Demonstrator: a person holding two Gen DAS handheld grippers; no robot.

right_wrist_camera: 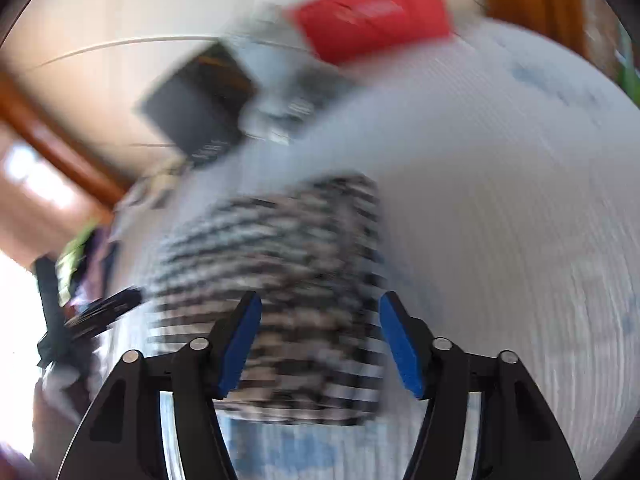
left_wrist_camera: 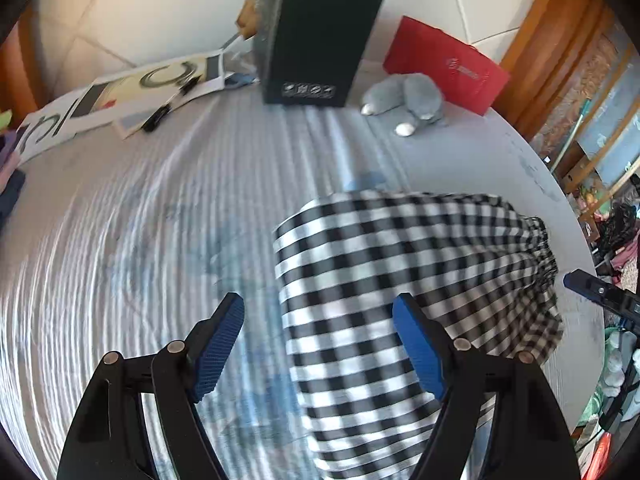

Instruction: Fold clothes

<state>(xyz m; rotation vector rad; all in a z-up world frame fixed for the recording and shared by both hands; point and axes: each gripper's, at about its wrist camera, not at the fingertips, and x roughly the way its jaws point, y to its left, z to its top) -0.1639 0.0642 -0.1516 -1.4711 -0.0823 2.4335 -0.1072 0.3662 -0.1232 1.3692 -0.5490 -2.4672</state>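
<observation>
From the left wrist view, I am looking down on a black-and-white checked garment (left_wrist_camera: 404, 292) lying on the striped bedsheet (left_wrist_camera: 140, 248), already gathered into a compact, roughly rectangular shape. I am holding the left gripper (left_wrist_camera: 318, 354) above its near left edge with the jaws standing wide apart and nothing between the pads; one pad is hanging over bare sheet, the other over the cloth. I judge the step in hand to be the approach for another fold, so the next move calls for lowering onto that edge and closing on a single layer. This view is also showing what the other blurs: a black box (left_wrist_camera: 316, 40), a red box (left_wrist_camera: 444, 66), a grey plush toy (left_wrist_camera: 408, 102), papers with a pen (left_wrist_camera: 120, 96), and the tip of the right gripper (left_wrist_camera: 600, 294) at the garment's far side. From the right wrist view, heavy motion blur is smearing everything; I am seeing the checked garment (right_wrist_camera: 280, 272) beneath and ahead of the right gripper (right_wrist_camera: 320, 344), whose jaws are partly open and empty. Only this view is showing the bare sheet (right_wrist_camera: 500, 220) stretching beyond the garment's right side.
</observation>
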